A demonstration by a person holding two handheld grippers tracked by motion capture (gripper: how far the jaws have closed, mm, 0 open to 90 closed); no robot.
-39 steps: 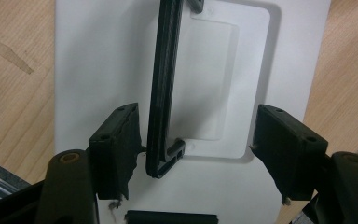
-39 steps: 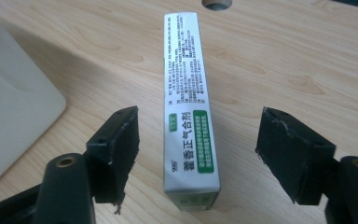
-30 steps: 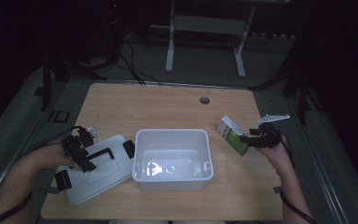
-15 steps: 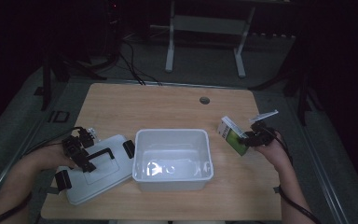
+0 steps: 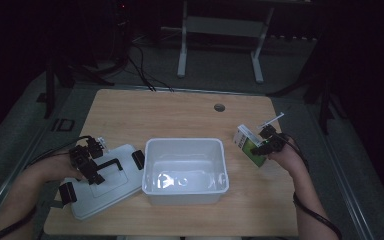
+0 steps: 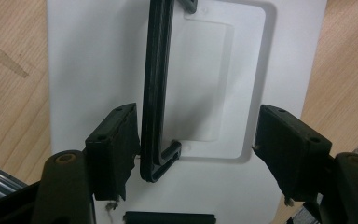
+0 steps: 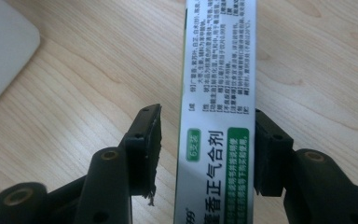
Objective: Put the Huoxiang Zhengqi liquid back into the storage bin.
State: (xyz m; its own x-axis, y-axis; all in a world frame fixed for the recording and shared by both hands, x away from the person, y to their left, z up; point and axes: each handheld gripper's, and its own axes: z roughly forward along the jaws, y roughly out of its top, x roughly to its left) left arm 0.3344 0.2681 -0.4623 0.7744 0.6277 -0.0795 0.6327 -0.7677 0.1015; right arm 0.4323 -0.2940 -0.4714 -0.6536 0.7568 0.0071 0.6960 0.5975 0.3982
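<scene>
Left of the white bin (image 5: pixel 185 170), the left hand-held gripper (image 6: pixel 193 140) is spread wide over the white lid (image 5: pixel 102 182), one jaw beside its black handle (image 6: pixel 156 88). Right of the bin, the right hand-held gripper (image 7: pixel 205 149) is spread around the box (image 7: pixel 219 107): a narrow white and green carton with Chinese print, touching one jaw, over the desk (image 5: pixel 180 117).

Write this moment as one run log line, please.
left gripper: open over lid handle | right gripper: open around box | bin: open

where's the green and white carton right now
In the high view the green and white cardboard carton stands at the table's right side, just right of the open white plastic bin. It sits between the jaws of the right gripper, which are not fully closed on it.
</scene>
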